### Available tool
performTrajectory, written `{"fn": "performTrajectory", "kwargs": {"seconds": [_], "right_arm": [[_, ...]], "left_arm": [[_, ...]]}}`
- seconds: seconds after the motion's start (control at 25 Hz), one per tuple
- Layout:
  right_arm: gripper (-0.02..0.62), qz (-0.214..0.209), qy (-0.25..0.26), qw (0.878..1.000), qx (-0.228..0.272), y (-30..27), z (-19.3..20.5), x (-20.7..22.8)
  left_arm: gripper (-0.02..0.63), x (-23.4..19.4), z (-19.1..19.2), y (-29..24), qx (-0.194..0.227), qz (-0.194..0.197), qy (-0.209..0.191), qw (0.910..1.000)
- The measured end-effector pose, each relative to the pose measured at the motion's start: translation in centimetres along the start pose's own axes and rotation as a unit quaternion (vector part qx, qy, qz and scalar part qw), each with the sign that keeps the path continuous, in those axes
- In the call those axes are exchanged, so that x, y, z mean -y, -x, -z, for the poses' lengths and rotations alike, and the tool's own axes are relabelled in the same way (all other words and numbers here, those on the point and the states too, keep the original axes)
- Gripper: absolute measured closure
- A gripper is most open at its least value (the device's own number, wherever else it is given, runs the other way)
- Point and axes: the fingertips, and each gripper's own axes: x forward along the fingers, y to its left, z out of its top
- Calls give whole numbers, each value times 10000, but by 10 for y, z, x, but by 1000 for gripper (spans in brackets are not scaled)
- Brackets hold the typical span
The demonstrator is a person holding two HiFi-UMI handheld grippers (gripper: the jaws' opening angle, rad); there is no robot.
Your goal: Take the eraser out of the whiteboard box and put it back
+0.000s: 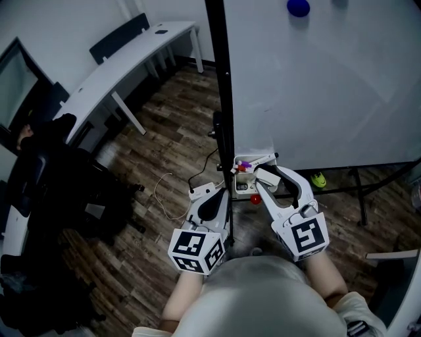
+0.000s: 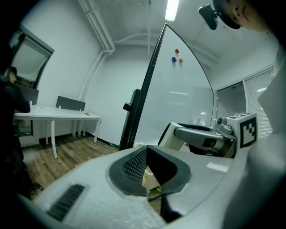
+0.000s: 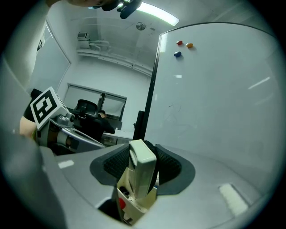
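In the head view a small white whiteboard box (image 1: 243, 176) hangs at the whiteboard's lower left corner, with a purple marker and red items inside. My right gripper (image 1: 268, 176) is shut on the white eraser (image 1: 266, 176), holding it just above and right of the box. The right gripper view shows the eraser (image 3: 142, 172) upright between the black pads, with the box (image 3: 133, 205) right below it. My left gripper (image 1: 220, 192) sits left of the box beside the stand post, its jaws closed tip to tip with nothing held. A sliver of the box (image 2: 151, 180) shows behind its jaws.
The whiteboard (image 1: 316, 79) stands on a black post (image 1: 222, 99), with a blue magnet (image 1: 298, 7) near its top. A long white desk (image 1: 125, 66) and black office chairs (image 1: 66, 191) fill the left. A cable (image 1: 164, 197) lies on the wooden floor.
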Motion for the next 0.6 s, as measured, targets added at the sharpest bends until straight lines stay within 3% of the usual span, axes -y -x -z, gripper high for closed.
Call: {"fn": "performTrajectory", "kwargs": {"seconds": [0.6], "right_arm": [[407,-360,-204,9991,87,-2,-1,-1]], "left_arm": [[600,-2,3,-15,-9,-185,53,9998]]}}
